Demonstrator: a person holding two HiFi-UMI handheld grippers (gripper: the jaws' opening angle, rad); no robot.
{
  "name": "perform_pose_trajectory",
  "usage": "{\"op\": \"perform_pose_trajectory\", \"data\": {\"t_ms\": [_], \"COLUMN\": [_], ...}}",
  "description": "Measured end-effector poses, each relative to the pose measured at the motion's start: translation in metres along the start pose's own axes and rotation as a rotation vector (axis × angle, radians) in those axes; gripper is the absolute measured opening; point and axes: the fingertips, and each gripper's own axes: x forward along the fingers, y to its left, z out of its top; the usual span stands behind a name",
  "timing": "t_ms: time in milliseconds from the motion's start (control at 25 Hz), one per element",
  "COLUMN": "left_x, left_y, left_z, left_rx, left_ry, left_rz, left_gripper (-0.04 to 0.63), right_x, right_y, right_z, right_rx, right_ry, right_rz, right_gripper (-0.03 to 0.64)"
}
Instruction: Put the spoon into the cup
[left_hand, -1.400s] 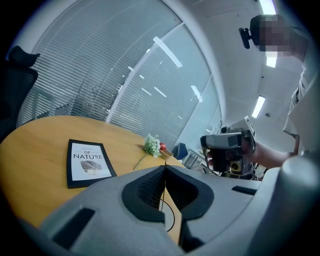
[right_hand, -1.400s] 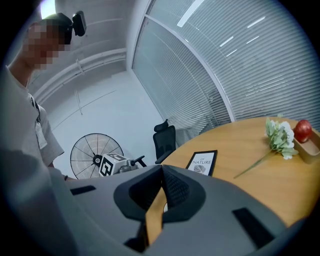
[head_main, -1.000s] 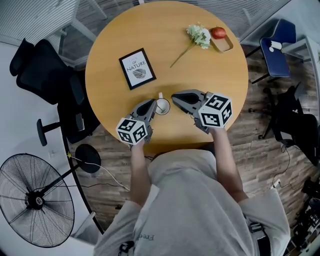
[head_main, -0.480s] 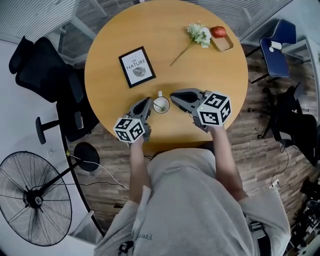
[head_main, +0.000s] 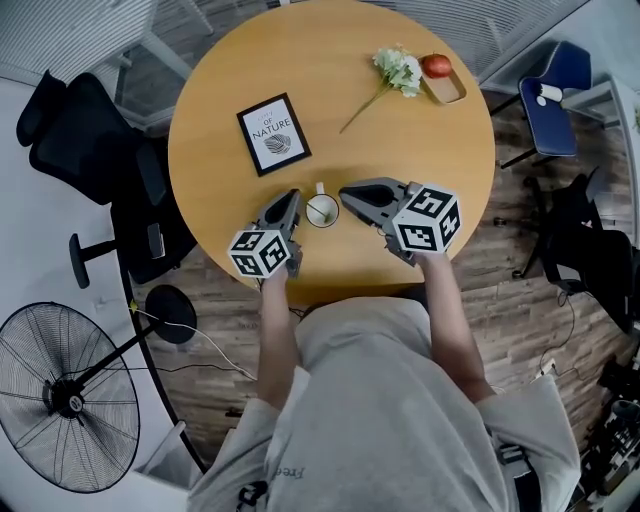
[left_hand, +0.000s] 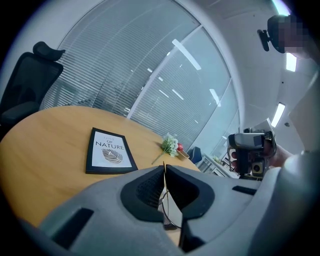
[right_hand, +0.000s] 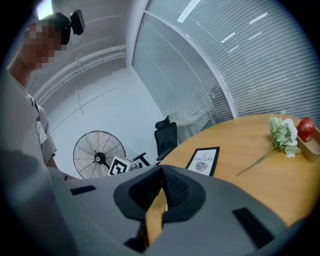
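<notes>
A small white cup (head_main: 322, 211) stands on the round wooden table (head_main: 420, 150), near its front edge. A short white piece (head_main: 320, 187) juts from the cup's far rim; I cannot tell whether it is the spoon or the cup's own handle. No spoon shows clearly in any view. My left gripper (head_main: 292, 197) is just left of the cup, jaws shut with nothing between them (left_hand: 164, 167). To the right of the cup, my right gripper (head_main: 346, 191) points at it, jaws also shut and empty (right_hand: 162, 170). Neither gripper view shows the cup.
A framed "Nature" print (head_main: 274, 136) lies behind the cup on the left. A flower sprig (head_main: 398, 70) and an apple on a small tray (head_main: 437, 66) are at the far right. Black office chair (head_main: 90, 140), floor fan (head_main: 70, 400) and blue chair (head_main: 555, 95) surround the table.
My left gripper has drawn slightly left, away from the cup's side, and rolled a little. The right gripper and the cup have stayed put.
</notes>
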Motion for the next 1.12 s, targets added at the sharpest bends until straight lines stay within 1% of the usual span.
{"op": "perform_pose_trajectory", "data": {"t_ms": [400, 680, 760, 840, 880, 960, 1120], "left_x": [-0.004, -0.002, -0.001, -0.001, -0.001, -0.002, -0.010], "left_y": [0.011, 0.012, 0.011, 0.007, 0.005, 0.004, 0.005], "left_z": [-0.004, -0.004, -0.004, -0.006, -0.006, -0.006, -0.003], "left_rx": [-0.051, -0.057, -0.042, 0.000, 0.017, 0.026, 0.024], "left_ry": [-0.036, -0.048, -0.043, -0.029, -0.023, -0.020, -0.033], "left_rz": [0.004, -0.009, -0.014, -0.024, -0.028, -0.025, 0.013], "left_gripper": [0.009, 0.009, 0.009, 0.011, 0.017, 0.097, 0.107], "right_x": [-0.002, 0.000, 0.001, 0.005, 0.007, 0.011, 0.014], "right_y": [0.001, 0.005, 0.007, 0.009, 0.011, 0.015, 0.021], "right_z": [-0.006, -0.013, -0.011, -0.011, -0.011, -0.015, -0.024], "right_rx": [0.007, -0.006, -0.010, -0.016, -0.019, -0.022, -0.021], "right_ry": [0.005, 0.040, 0.041, 0.043, 0.046, 0.057, 0.088], "right_rz": [-0.006, 0.002, 0.004, 0.010, 0.015, 0.029, 0.047], "right_gripper": [-0.003, -0.003, -0.003, -0.003, -0.003, -0.003, -0.003]}}
